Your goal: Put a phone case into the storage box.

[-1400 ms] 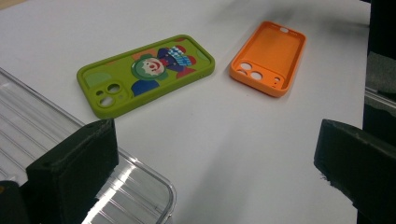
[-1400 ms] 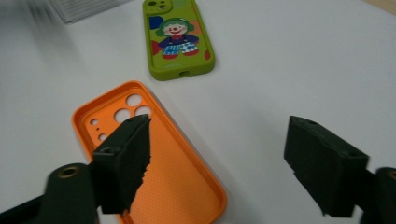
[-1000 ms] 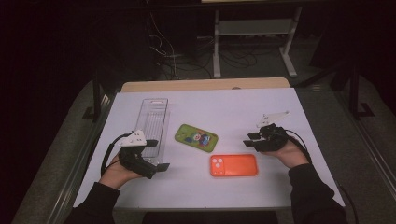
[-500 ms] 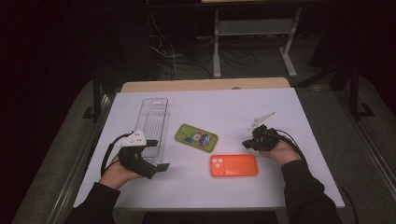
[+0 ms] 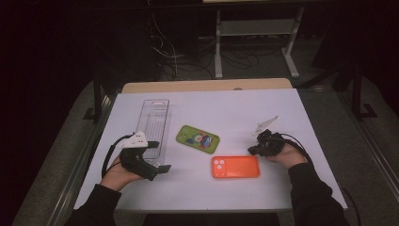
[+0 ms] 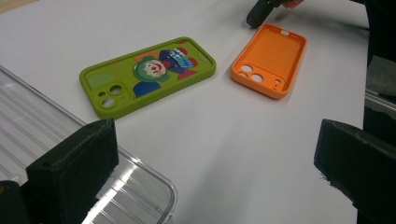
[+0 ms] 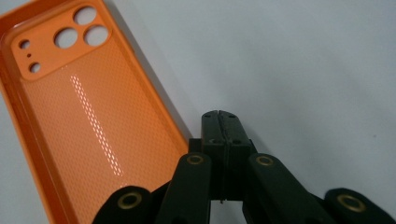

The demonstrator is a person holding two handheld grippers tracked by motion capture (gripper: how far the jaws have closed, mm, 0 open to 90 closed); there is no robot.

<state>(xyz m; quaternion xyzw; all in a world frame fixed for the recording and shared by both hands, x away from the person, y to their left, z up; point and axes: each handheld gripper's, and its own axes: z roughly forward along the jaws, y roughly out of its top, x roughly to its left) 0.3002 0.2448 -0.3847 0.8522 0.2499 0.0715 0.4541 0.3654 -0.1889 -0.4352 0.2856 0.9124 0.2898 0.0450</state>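
Observation:
An orange phone case (image 5: 235,167) (image 6: 271,58) (image 7: 93,126) lies inside up on the white table (image 5: 226,108), its camera holes at the left end. A green phone case (image 5: 197,139) (image 6: 147,74) with a clown picture lies to its far left. My right gripper (image 5: 252,150) (image 7: 219,119) is shut with nothing between its jaws, tip low over the table just beside the orange case's right end; it also shows as the right gripper (image 6: 259,11). My left gripper (image 5: 160,157) (image 6: 215,158) stands open and empty at the near end of a clear plastic tray (image 5: 155,122) (image 6: 46,140).
A wooden strip (image 5: 202,85) runs along the table's far edge. Beyond it stand a metal shelf frame (image 5: 254,28) and loose cables on the dark floor. The table's right edge lies close to my right hand.
My right gripper has sunk a little toward the table beside the orange case, and its jaws have come together. The left gripper and both cases have stayed put.

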